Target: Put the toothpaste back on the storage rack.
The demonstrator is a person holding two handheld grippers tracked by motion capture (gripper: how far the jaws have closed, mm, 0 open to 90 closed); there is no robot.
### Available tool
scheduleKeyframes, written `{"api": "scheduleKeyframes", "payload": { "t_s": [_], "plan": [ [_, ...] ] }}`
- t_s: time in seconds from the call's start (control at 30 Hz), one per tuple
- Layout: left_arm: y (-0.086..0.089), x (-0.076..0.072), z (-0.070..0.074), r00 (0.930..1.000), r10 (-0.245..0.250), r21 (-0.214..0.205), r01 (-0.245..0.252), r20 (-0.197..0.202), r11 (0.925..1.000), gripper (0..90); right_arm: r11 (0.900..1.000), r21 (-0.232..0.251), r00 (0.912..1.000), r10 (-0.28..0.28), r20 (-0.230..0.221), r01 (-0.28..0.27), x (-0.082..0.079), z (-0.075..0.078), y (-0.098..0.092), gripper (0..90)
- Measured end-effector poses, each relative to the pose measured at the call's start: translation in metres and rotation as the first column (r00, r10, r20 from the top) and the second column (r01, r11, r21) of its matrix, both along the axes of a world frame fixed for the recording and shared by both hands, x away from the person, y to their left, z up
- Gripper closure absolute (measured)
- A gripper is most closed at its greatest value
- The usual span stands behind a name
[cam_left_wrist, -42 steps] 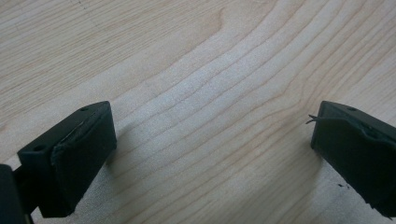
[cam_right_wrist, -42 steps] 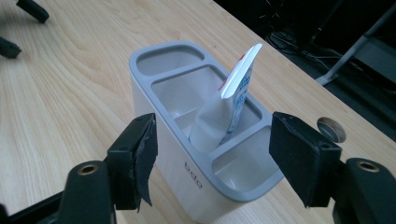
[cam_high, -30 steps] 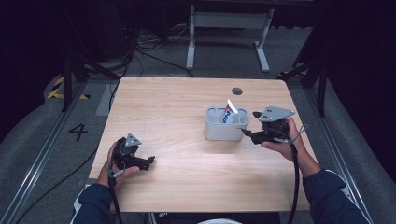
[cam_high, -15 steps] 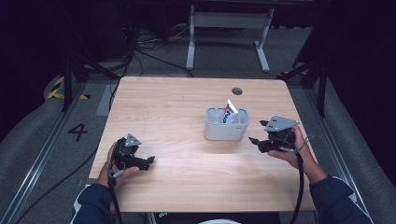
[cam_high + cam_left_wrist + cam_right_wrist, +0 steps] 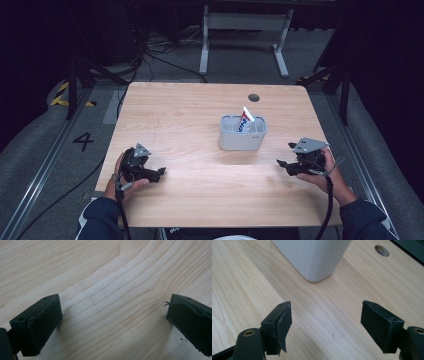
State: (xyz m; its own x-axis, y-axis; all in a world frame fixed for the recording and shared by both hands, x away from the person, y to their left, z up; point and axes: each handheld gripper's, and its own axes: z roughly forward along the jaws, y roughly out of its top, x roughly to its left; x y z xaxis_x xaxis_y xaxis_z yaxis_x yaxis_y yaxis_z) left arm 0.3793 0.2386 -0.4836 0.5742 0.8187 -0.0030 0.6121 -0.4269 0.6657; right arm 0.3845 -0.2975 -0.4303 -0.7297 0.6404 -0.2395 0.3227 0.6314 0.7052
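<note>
Seemingly done — tube sits in the holder; both grippers near it, jaws wide, empty — nothing left.

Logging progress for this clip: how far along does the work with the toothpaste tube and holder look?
Looks done: the toothpaste tube stands tilted inside the grey holder. In hand: nothing; the right gripper sits open and empty on the table just right of the holder, and the left gripper rests open near the front left corner. Left: seemingly nothing, as far as the pictures show.
</note>
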Motion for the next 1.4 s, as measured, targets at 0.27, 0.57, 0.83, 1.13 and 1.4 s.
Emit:
{"api": "scheduleKeyframes", "payload": {
  "t_s": [0.27, 0.57, 0.83, 1.13, 1.4],
  "plan": [
    [0.0, -0.001, 0.0, 1.0, 0.007, -0.002, -0.007, -0.006, 1.0, 0.5, 0.9986, 0.034, 0.998, -0.04, -0.05, 0.041, -0.014, -0.022, -0.025, 25.6],
    [0.0, -0.001, 0.0, 1.0, 0.006, -0.003, -0.006, -0.007, 1.0, 0.5, 0.9925, 0.101, 0.9924, -0.057, -0.109, 0.068, -0.027, -0.042, -0.051, 24.9],
    [0.0, 0.0, 0.0, 1.0, 0.003, -0.002, -0.003, -0.004, 1.0, 0.5, 0.979, 0.17, 0.9815, -0.083, -0.173, 0.113, -0.033, -0.054, -0.067, 24.3],
    [0.0, 0.0, 0.0, 1.0, -0.002, -0.001, 0.002, 0.0, 1.0, 0.3, 0.9759, 0.183, 0.9826, -0.091, -0.162, 0.12, -0.034, -0.056, -0.069, 22.7],
    [0.0, 0.0, 0.0, 1.0, 0.004, -0.003, -0.004, -0.005, 1.0, 0.2, 0.9758, 0.182, 0.9822, -0.092, -0.164, 0.122, -0.033, -0.056, -0.068, 22.0]
  ]
}}
